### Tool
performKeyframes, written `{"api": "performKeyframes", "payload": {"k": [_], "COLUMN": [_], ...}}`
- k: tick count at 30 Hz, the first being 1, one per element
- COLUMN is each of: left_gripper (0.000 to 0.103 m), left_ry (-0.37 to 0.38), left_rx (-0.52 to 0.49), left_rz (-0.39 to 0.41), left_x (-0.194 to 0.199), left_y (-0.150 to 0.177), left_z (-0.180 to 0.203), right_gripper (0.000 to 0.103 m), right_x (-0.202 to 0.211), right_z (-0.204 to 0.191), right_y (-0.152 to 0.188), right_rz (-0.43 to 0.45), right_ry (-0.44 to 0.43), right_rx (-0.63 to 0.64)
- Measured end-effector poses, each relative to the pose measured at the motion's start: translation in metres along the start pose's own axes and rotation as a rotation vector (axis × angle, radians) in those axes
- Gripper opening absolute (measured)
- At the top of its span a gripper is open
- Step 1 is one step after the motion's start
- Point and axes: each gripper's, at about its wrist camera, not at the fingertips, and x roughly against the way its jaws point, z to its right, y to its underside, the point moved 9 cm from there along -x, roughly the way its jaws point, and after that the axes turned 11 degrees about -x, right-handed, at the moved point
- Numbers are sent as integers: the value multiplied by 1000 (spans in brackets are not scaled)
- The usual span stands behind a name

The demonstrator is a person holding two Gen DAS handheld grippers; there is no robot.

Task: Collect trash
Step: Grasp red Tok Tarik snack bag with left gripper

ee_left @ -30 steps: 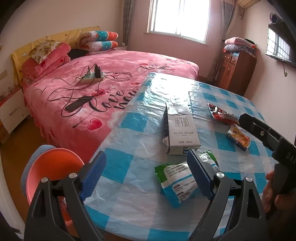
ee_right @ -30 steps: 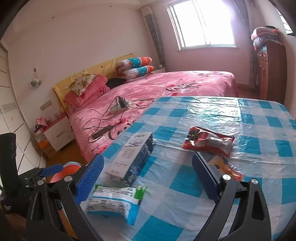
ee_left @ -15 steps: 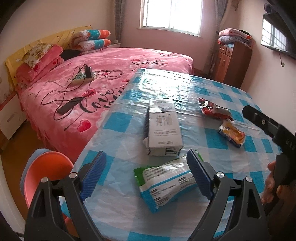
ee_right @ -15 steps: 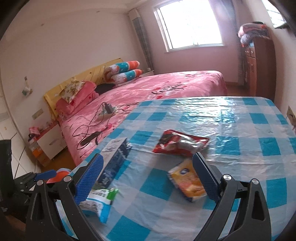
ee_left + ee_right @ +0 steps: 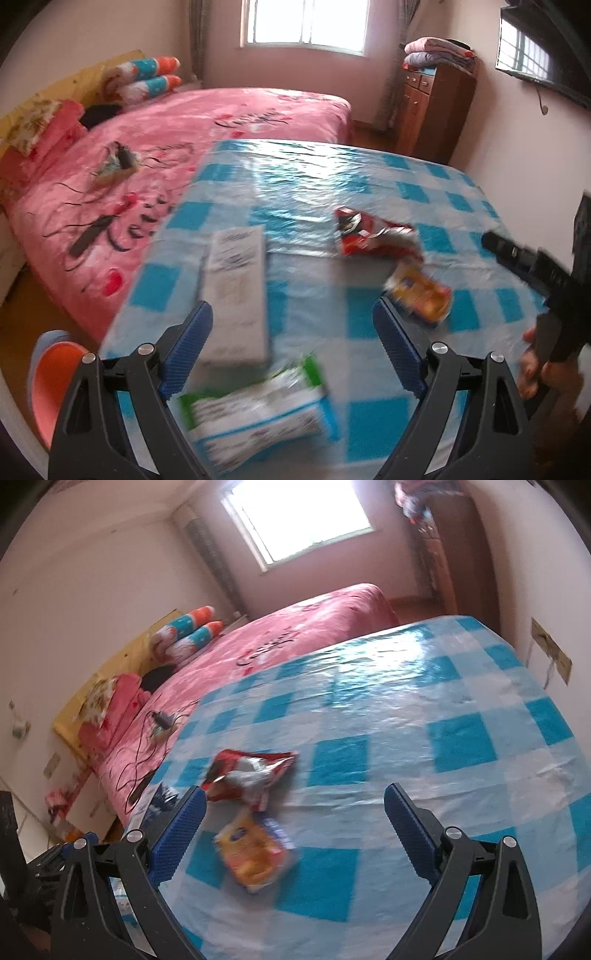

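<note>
On the blue-checked table (image 5: 310,177) lie a white milk carton (image 5: 236,291), a green-and-white pouch (image 5: 258,410), a red snack bag (image 5: 373,234) and a yellow wrapper (image 5: 421,295). My left gripper (image 5: 291,347) hangs open above the pouch and the carton's near end, holding nothing. In the right wrist view my right gripper (image 5: 293,827) is open over the yellow wrapper (image 5: 253,854), with the red snack bag (image 5: 251,775) just beyond it. The right tool (image 5: 532,266) also shows at the right edge of the left wrist view, held by a hand (image 5: 543,373).
A pink bed (image 5: 155,155) with cables and a power strip (image 5: 114,166) stands left of the table. An orange stool (image 5: 51,373) sits by the table's near left corner. A brown dresser (image 5: 432,107) stands against the far wall. The table (image 5: 461,709) stretches far right.
Both views have swung rightward across the table. The pouch and carton slid toward the left gripper's jaws; the right gripper moved from the carton side to above the yellow wrapper and rolled.
</note>
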Motion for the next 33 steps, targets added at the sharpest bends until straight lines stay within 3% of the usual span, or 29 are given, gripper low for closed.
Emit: {"api": "performKeyframes", "payload": {"k": [9,15,19,25,33], "left_gripper": [89,89,89,89,86], "left_ry": [298,356,323,248,89], "left_rx": [209,295,330,295,120], "left_rz": [-114,-160,-172,-190,-208], "left_x": [-46,-82,-109,-141,-158], "left_y": [-33,-40,-50,-70,-80], "left_z": [51,73,75,77,92], "right_gripper": [96,96,96,96,96], "right_x": [2,6,8,6,1], "right_z": [32,45,56,60,52], "right_y": [-15,-22,-26,-25,-19], "right_rz": [4,11,11,-7,-38], "right_ry": [16,25,28,29,39], "right_rx": [-86,-118,-151,-154,-105]}}
